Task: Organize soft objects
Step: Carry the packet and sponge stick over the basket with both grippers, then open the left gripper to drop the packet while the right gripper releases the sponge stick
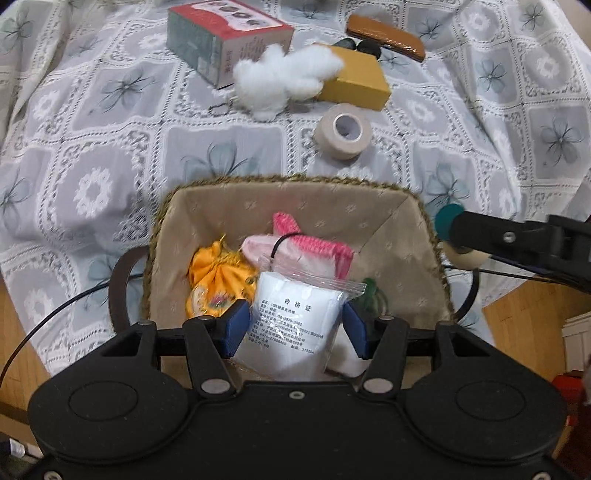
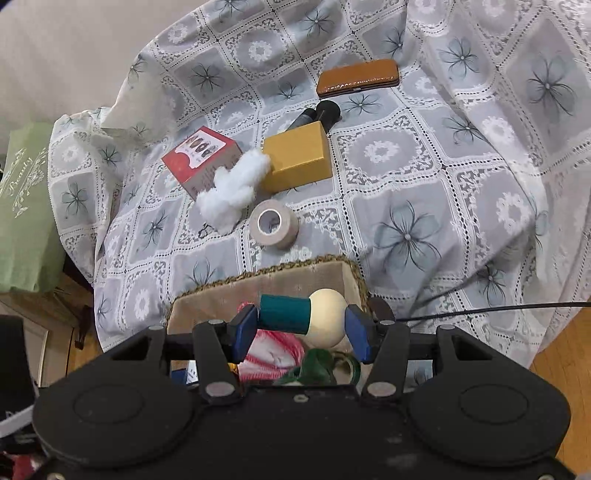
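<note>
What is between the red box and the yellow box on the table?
A fluffy white cotton wad lies between the red box and the yellow box, touching both. The right wrist view shows it best.

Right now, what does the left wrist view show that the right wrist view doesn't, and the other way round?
Left wrist only: the bagged white pad between the left gripper pads, above the yellow pouch in the basket.
Right wrist only: the right gripper clamped end to end on the teal-and-cream piece, and a green bag far left.
Both: cotton wad, tape roll, red box, yellow box, brown case.
</note>
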`<state>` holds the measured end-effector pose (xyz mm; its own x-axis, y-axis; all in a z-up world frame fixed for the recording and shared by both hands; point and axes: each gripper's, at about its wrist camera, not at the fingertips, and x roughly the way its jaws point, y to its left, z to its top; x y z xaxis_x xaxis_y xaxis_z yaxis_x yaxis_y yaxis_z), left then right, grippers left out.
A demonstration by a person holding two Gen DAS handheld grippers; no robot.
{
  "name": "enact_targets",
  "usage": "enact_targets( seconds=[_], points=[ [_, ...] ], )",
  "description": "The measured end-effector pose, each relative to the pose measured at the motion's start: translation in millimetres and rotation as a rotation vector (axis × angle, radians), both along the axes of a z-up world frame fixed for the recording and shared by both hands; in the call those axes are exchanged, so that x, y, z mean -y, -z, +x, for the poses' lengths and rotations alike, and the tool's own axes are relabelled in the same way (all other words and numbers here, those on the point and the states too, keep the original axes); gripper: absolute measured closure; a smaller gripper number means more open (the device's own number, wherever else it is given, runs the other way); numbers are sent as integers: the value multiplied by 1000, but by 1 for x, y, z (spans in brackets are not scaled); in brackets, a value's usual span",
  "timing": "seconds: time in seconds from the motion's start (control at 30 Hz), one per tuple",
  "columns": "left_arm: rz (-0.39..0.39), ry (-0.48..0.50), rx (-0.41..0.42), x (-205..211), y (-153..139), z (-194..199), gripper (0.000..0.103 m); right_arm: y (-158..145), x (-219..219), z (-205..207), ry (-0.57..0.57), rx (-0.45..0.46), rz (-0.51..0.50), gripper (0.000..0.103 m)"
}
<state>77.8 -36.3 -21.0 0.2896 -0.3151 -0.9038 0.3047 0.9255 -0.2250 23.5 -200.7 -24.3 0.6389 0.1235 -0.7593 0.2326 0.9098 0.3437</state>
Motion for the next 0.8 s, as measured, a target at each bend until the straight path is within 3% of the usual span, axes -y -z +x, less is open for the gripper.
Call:
enact_targets(
  seconds=[0.27, 0.8],
  points=[
    [4, -78, 26, -11, 2, -22, 29, -1, -9, -19, -11, 25, 1, 51],
    [84, -122, 104, -13, 0, -46, 29, -2, -11, -19, -18, 41, -27, 49]
  ],
)
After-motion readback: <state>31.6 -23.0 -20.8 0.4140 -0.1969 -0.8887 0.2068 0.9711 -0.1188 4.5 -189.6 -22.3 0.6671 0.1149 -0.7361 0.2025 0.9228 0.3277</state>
